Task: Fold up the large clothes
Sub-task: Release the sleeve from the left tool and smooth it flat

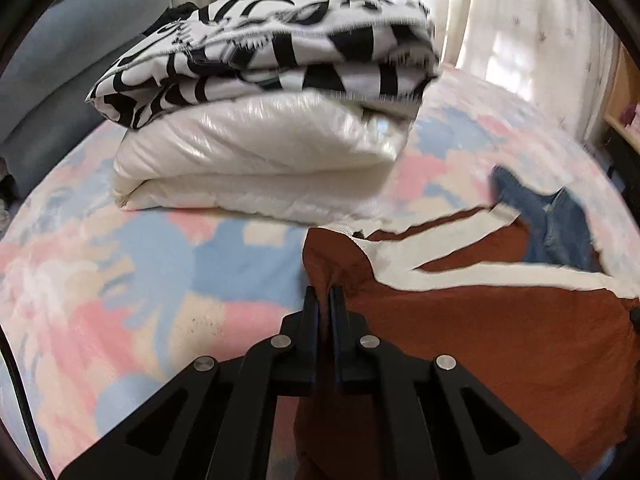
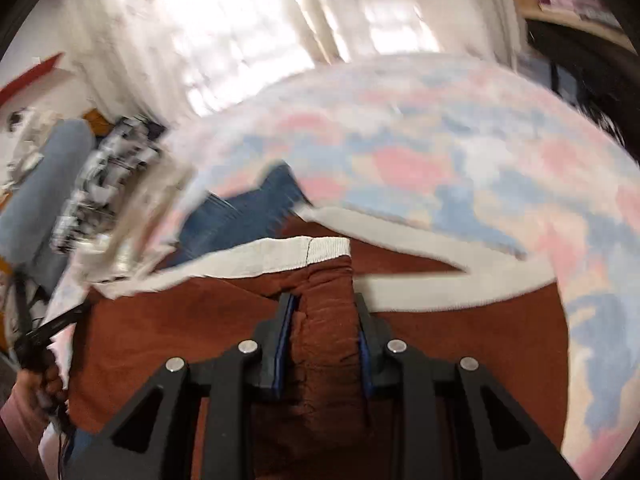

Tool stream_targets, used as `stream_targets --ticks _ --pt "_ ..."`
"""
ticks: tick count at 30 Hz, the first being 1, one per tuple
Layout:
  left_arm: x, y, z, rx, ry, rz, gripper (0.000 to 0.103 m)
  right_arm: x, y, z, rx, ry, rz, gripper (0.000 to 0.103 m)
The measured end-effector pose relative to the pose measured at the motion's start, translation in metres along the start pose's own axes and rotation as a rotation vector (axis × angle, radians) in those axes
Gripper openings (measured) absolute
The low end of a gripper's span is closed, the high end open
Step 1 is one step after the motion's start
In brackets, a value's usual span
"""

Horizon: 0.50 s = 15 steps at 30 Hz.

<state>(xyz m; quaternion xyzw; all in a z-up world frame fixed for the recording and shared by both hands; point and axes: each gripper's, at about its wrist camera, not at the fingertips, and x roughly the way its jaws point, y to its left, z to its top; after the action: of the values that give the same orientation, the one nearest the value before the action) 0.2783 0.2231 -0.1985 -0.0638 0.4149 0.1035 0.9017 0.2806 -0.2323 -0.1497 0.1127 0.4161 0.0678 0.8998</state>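
Bed (image 1: 120, 264), pastel patchwork cover. Folded stack at its far side: white padded piece (image 1: 256, 160), black-and-white print (image 1: 260, 52) on top. Rust-brown garment (image 1: 480, 340) with cream bands spread on near side, over blue denim (image 1: 552, 216). Left tool (image 1: 325, 294) clamped on brown edge. Right tool (image 2: 324, 304) grips bunched brown fold near cream hem.

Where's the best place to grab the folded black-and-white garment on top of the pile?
Likely the garment by its thick folded edge facing the left camera, coming in level from the front: the layers stack there and overhang the white bundle, leaving room beneath for a finger.
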Motion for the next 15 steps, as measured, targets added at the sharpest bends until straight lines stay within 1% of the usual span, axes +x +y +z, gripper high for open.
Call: stream_targets --ticks 2,3,4,5,6,7,8,9,11,12,13,15 --pt "0.012 -0.004 -0.003 0.016 0.037 0.015 0.006 0.024 -0.008 -0.009 0.019 0.091 -0.031 0.030" --pt "0.014 -0.003 -0.002 0.018 0.058 0.017 0.009 0.028 -0.010 -0.011 0.031 0.109 -0.026 0.032" --pt "0.014 -0.005 -0.001 0.019 0.064 0.016 0.011 0.024 -0.011 -0.011 0.051 0.104 -0.019 0.033" --pt "0.011 -0.004 0.001 0.021 0.078 0.019 0.021 0.020 -0.012 -0.009 0.068 0.117 -0.019 0.038" --pt "0.006 -0.004 0.004 0.026 0.090 0.025 0.036 0.015 -0.012 -0.006 0.083 0.140 -0.023 0.043" --pt "-0.002 -0.001 0.003 0.029 0.089 0.032 0.044 0.010 -0.011 -0.004 0.088 0.150 -0.029 0.044" --pt "-0.012 0.000 0.004 0.035 0.075 0.056 0.055 0.001 -0.011 -0.002 0.087 0.144 -0.038 0.044" --pt "-0.022 0.000 0.005 0.043 0.053 0.077 0.059 -0.011 -0.010 -0.001 0.078 0.121 -0.046 0.044" --pt "-0.047 -0.007 0.006 0.074 -0.001 0.082 0.059 -0.031 -0.004 -0.002 0.061 0.072 -0.058 0.045" --pt "-0.056 -0.011 0.006 0.089 -0.011 0.070 0.059 -0.041 -0.001 -0.004 0.059 0.048 -0.050 0.045" --pt "-0.065 -0.018 0.005 0.101 -0.013 0.046 0.059 -0.052 0.004 -0.005 0.057 0.020 -0.024 0.046" --pt "-0.079 -0.037 -0.002 0.100 0.020 -0.041 0.059 -0.056 0.012 -0.008 0.046 0.012 0.001 0.046"
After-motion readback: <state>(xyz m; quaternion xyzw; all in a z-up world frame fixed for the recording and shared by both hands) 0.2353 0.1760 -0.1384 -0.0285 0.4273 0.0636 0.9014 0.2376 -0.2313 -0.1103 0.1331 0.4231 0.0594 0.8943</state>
